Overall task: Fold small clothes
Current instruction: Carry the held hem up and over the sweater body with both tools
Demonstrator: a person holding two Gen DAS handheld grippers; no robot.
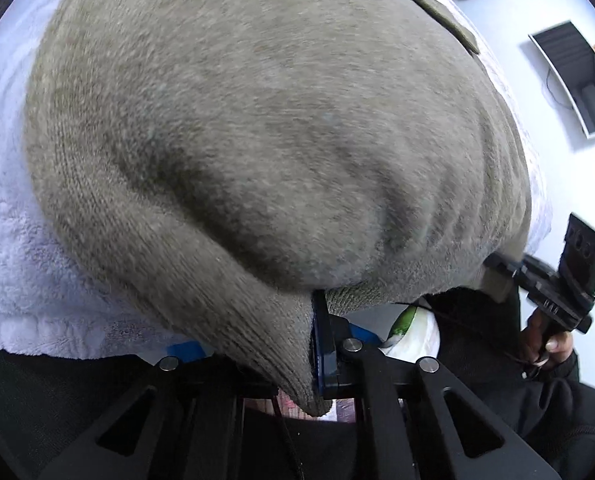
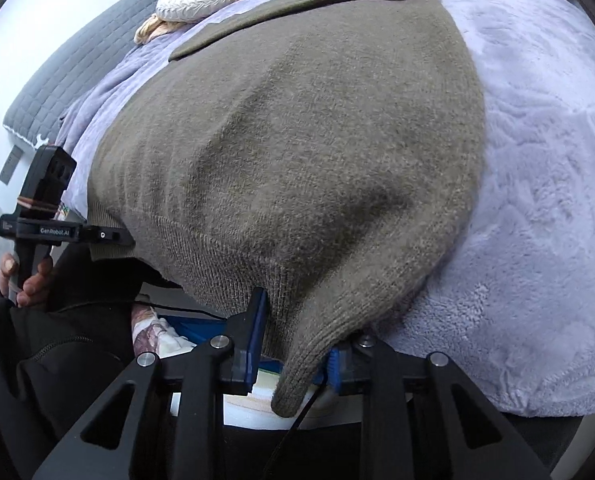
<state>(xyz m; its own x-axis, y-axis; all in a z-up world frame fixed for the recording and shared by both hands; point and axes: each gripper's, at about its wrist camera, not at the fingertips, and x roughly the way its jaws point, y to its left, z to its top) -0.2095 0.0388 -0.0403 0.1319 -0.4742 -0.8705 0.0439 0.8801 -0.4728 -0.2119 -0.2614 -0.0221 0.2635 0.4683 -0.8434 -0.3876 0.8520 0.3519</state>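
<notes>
The olive sweater (image 2: 297, 140) lay across the bed's fleece blanket (image 2: 537, 200), filling mid-frame; left gripper (image 1: 317, 352) and right gripper (image 2: 293, 352) each pinched a hem corner (thin bites). Lifting unevenly could slip one.

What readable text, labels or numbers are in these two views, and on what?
"GenRobot.AI": white lettering on the black body of the left gripper, seen in the right wrist view.
Small white marks on the right gripper in the left wrist view: too small to read.
Small label block left of the "GenRobot.AI" lettering: too small to read.
No text on the olive sweater or the lilac blanket.
</notes>
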